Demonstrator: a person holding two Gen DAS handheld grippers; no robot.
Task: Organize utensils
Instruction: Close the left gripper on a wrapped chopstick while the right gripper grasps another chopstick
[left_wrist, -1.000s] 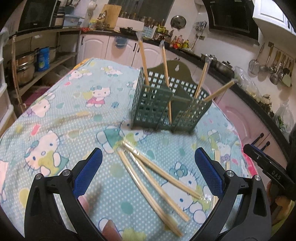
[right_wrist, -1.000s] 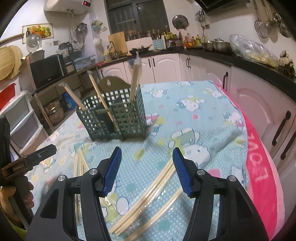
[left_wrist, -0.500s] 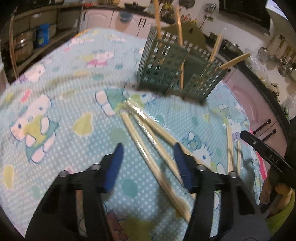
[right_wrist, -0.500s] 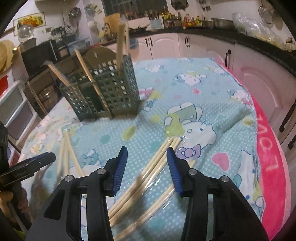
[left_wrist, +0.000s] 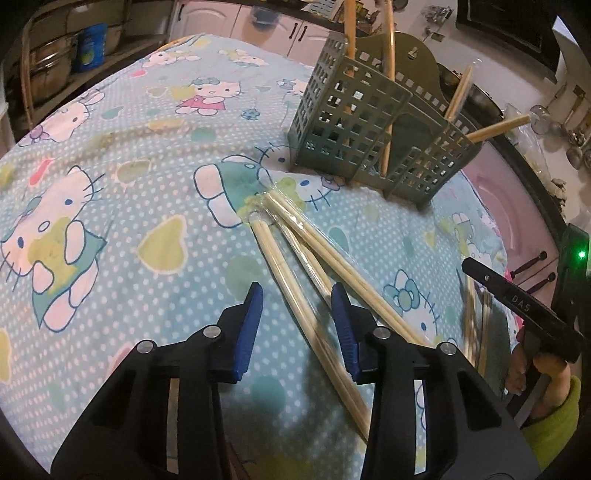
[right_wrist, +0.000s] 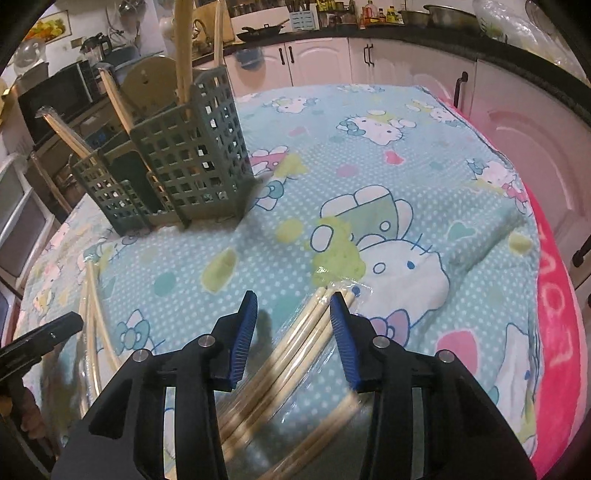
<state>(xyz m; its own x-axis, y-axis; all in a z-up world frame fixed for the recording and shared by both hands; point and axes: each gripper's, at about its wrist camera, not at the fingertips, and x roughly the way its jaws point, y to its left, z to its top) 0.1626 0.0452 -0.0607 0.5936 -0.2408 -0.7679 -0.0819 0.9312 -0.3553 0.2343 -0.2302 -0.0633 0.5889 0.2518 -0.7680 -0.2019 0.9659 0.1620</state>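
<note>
A green mesh utensil holder (left_wrist: 369, 140) stands on the Hello Kitty tablecloth (left_wrist: 110, 184) with several wrapped chopsticks upright in it; it also shows in the right wrist view (right_wrist: 177, 162). My left gripper (left_wrist: 297, 317) is open, low over the table, its blue pads straddling a pair of wrapped chopsticks (left_wrist: 295, 273) lying flat. My right gripper (right_wrist: 293, 325) is open and straddles another bundle of wrapped chopsticks (right_wrist: 295, 350). More chopsticks (right_wrist: 92, 314) lie to its left.
The pink cloth border (right_wrist: 554, 332) marks the table's right edge. White kitchen cabinets (right_wrist: 325, 62) and a dark countertop run behind. Shelves with pots (left_wrist: 55, 62) stand at the far left. The right gripper's handle (left_wrist: 524, 310) shows at the left view's right side.
Both grippers have dropped toward the table and narrowed their jaws. Each now straddles a chopstick bundle that earlier lay ahead of it.
</note>
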